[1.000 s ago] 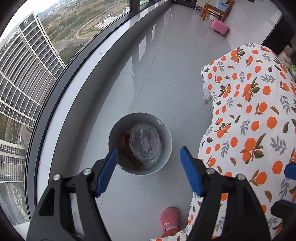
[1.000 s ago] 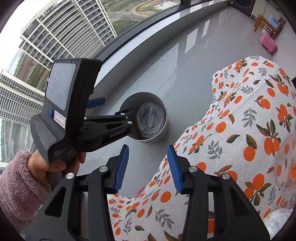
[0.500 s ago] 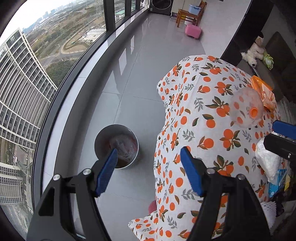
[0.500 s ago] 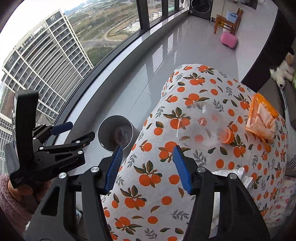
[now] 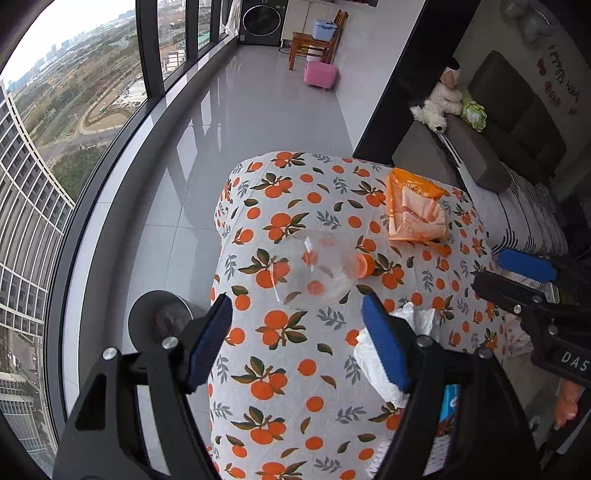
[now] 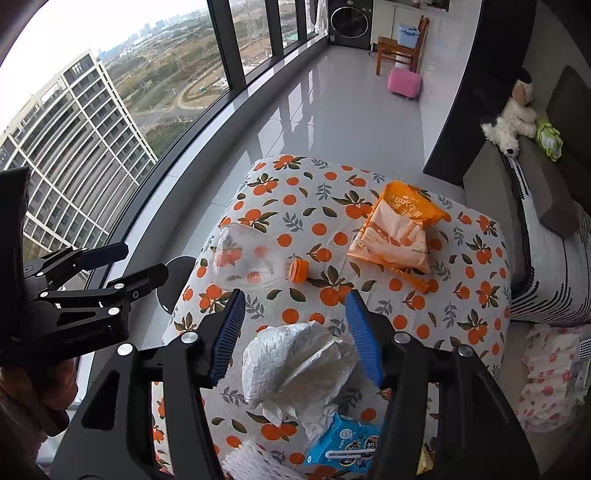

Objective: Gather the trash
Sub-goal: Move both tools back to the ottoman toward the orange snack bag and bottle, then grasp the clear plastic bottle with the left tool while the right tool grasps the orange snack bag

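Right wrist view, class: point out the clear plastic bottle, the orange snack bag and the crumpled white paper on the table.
clear plastic bottle (image 6: pixel 243 260): right wrist view, on its crushed transparent body.
orange snack bag (image 6: pixel 397 230): right wrist view, on the pale middle panel.
crumpled white paper (image 6: pixel 295 365): right wrist view, on its upper folds.

**High-rise apartment living space**

I'm in a home: floor-to-ceiling windows (image 6: pixel 236 55) overlooking city blocks, washing machine (image 6: pixel 349 22) at the far end, wooden chair (image 6: pixel 400 48), pink stool (image 6: pixel 404 83), dark sofa (image 5: pixel 517 122) with plush toy (image 6: pixel 511 118), orange-print cloth on my worktop (image 6: pixel 295 206).
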`<state>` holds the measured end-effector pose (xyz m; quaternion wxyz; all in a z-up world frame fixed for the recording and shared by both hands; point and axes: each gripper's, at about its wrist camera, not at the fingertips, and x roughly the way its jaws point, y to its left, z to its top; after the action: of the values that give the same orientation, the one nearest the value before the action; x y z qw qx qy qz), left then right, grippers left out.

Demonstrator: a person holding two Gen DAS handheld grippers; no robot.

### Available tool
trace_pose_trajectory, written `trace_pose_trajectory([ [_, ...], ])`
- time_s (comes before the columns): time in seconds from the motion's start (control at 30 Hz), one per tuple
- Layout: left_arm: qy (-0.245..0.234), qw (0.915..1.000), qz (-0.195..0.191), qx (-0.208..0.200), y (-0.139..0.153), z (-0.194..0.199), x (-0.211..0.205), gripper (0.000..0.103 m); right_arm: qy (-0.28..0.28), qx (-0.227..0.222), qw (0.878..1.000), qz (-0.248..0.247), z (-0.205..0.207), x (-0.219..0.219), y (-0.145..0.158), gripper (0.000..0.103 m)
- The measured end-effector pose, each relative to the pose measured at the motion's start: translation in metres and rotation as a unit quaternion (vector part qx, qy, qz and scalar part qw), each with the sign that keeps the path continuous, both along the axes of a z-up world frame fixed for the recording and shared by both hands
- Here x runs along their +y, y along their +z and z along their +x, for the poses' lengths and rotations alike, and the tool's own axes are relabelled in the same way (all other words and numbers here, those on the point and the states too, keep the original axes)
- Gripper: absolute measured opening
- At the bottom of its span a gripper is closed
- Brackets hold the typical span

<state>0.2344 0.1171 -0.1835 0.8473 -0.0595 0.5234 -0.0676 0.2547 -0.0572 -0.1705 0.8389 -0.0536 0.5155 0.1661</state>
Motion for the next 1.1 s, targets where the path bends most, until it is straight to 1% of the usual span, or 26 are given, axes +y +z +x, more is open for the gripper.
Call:
trace_pose_trajectory([
  [0.13,0.0,0.9998,-0.006,0.019,-0.023,0.022,-0.022,0.073,0.008,0.005,1.0,0.002,0.008,-0.014,-0.007,0.055],
  [0.33,-0.007,0.9984,0.015,0.055,-0.071,0.048,-0.038,0.073,0.008,0.018,1.0,0.007,0.019,-0.03,-0.021,0.055],
  [0.4,-0.009,0.9983,0.017,0.055,-0.077,0.052,-0.04,0.073,0.008,0.022,1.0,0.007,0.022,-0.035,-0.026,0.055],
  [0.47,-0.016,0.9985,0.021,0.047,-0.077,0.054,-0.043,0.073,0.01,0.026,1.0,0.006,0.025,-0.038,-0.031,0.055],
  [0.53,-0.026,0.9987,0.027,0.036,-0.073,0.054,-0.048,0.064,0.01,0.03,0.999,0.005,0.029,-0.04,-0.035,0.055],
  [0.57,-0.033,0.9985,0.029,0.034,-0.072,0.054,-0.051,0.053,0.01,0.032,0.999,0.005,0.03,-0.041,-0.036,0.055],
  [0.6,-0.039,0.9982,0.031,0.033,-0.071,0.054,-0.054,0.043,0.01,0.033,0.999,0.006,0.031,-0.041,-0.038,0.055],
  [0.73,-0.061,0.9975,0.032,0.018,-0.065,0.048,-0.066,0.037,0.01,0.037,0.999,0.01,0.036,-0.042,-0.041,0.055],
  [0.8,-0.069,0.9971,0.029,0.008,-0.059,0.045,-0.071,0.029,0.01,0.037,0.999,0.012,0.039,-0.042,-0.042,0.055],
  [0.83,-0.073,0.997,0.025,0.003,-0.056,0.043,-0.072,0.027,0.009,0.037,0.999,0.012,0.04,-0.042,-0.042,0.055],
  [0.93,-0.087,0.9957,0.029,-0.016,-0.045,0.038,-0.08,0.017,0.003,0.035,0.999,0.013,0.045,-0.042,-0.043,0.055],
  [1.0,-0.095,0.9945,0.035,-0.027,-0.038,0.037,-0.085,0.003,-0.003,0.033,0.999,0.013,0.05,-0.044,-0.045,0.055],
  [1.07,-0.097,0.9931,0.05,-0.042,-0.031,0.035,-0.088,0.004,-0.012,0.029,0.999,0.012,0.055,-0.047,-0.046,0.055],
  [1.1,-0.103,0.9928,0.043,-0.045,-0.028,0.035,-0.088,0.004,-0.016,0.027,0.999,0.012,0.058,-0.049,-0.046,0.055],
])
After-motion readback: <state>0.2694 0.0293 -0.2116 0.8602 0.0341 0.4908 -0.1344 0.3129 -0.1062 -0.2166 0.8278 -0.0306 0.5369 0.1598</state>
